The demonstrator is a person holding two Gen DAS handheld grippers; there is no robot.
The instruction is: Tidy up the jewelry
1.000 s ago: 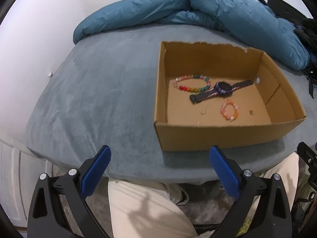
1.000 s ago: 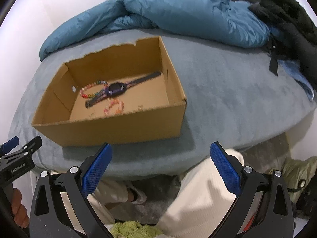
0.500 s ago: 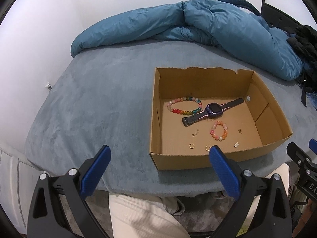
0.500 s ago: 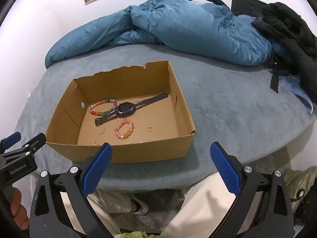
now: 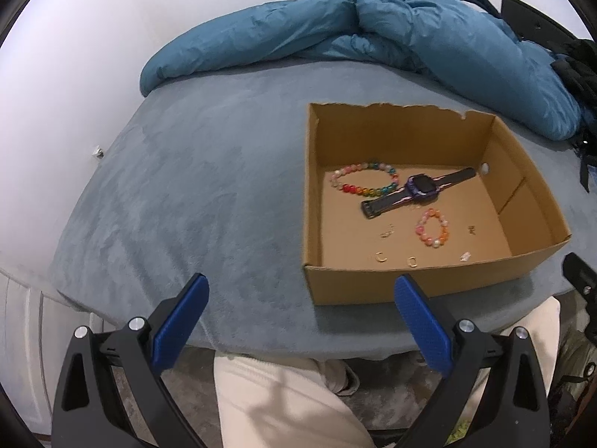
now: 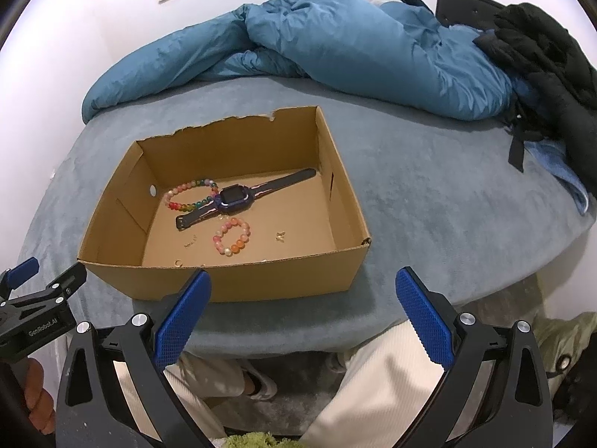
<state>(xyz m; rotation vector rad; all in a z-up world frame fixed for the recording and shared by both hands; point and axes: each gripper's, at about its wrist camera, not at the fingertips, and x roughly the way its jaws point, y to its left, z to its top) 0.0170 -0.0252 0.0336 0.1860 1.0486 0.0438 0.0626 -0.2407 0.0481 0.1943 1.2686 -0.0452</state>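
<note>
View: both cameras now sit higher than a second ago, and the whole floor of the box (image 6: pixel 238 283) comes into sight where before its near wall hid the front strip.
Newly seen: two small rings (image 5: pixel 380 257) and a pale little piece (image 5: pixel 464 256) near the front wall, tiny and hard to identify.
Left gripper (image 5: pixel 298 295): fingers wide apart, nothing between them, hanging over the bed (image 5: pixel 209 194) edge just short of the box's near left corner.
Right gripper (image 6: pixel 302 291): fingers also wide apart and empty, hovering in front of the box's near wall.
Jewelry: all of it lies inside the box, untouched and in the same places as before.
Watch (image 6: pixel 233 198): flat across the middle, strap stretched diagonally.
Rainbow bracelet (image 6: pixel 192 196): behind the watch, one end touching or tucked under its strap; I cannot tell which.
Pink bracelet (image 6: pixel 231 237): just in front of the watch, apart from it.
Small bits: a little charm (image 6: pixel 280 236) to the right of the pink bracelet, a thin chain-like piece (image 6: pixel 190 242) to its left.
Meaning: looks like a survey before the first pick, and sorting has not begun.
Next: probably a reach over the near wall. The bracelets offer easy grips, while the rings look fiddly.
Background: blue duvet (image 6: pixel 317 44) bunched at the far side, well apart from the box.
</note>
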